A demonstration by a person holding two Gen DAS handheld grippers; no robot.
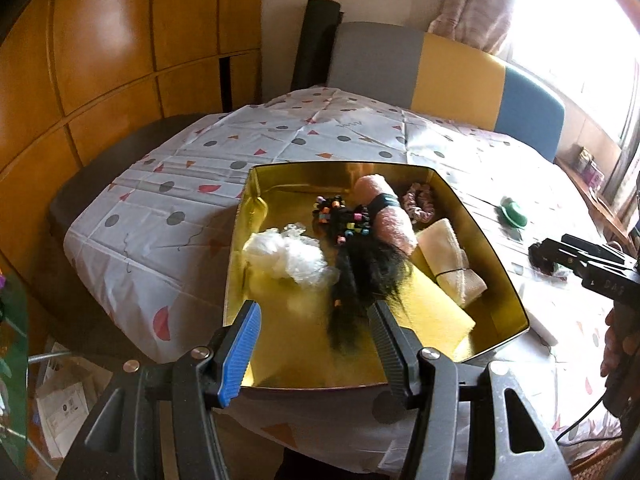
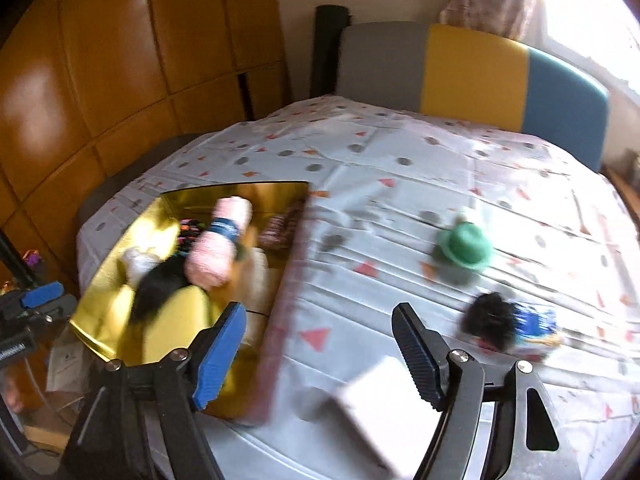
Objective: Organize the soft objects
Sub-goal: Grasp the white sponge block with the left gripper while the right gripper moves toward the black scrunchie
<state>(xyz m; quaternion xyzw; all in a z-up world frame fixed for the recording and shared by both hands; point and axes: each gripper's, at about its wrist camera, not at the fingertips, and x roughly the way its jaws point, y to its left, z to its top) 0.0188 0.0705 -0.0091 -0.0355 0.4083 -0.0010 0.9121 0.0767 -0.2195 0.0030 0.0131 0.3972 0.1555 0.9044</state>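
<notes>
A gold tin box (image 1: 502, 280) (image 2: 120, 344) sits on the patterned tablecloth. It holds a pink rolled towel (image 1: 390, 216) (image 2: 218, 246), a black hairpiece with coloured beads (image 1: 360, 264), a white plastic bag (image 1: 288, 254), a cream rolled cloth (image 1: 452, 264), a pink scrunchie (image 1: 420, 202) and a yellow sheet (image 1: 432, 308). My left gripper (image 1: 314, 344) is open and empty over the box's near edge. My right gripper (image 2: 320, 354) is open and empty above the cloth right of the box. A green hat (image 2: 466, 246) (image 1: 514, 212) and a black-and-blue fuzzy item (image 2: 508, 322) lie on the table.
A white flat box (image 2: 384, 408) lies under my right gripper. A chair with a grey, yellow and blue back (image 1: 440, 68) stands behind the table (image 1: 168, 200). Wooden cabinets (image 1: 100, 60) fill the left. The right gripper shows at the right edge of the left wrist view (image 1: 568, 256).
</notes>
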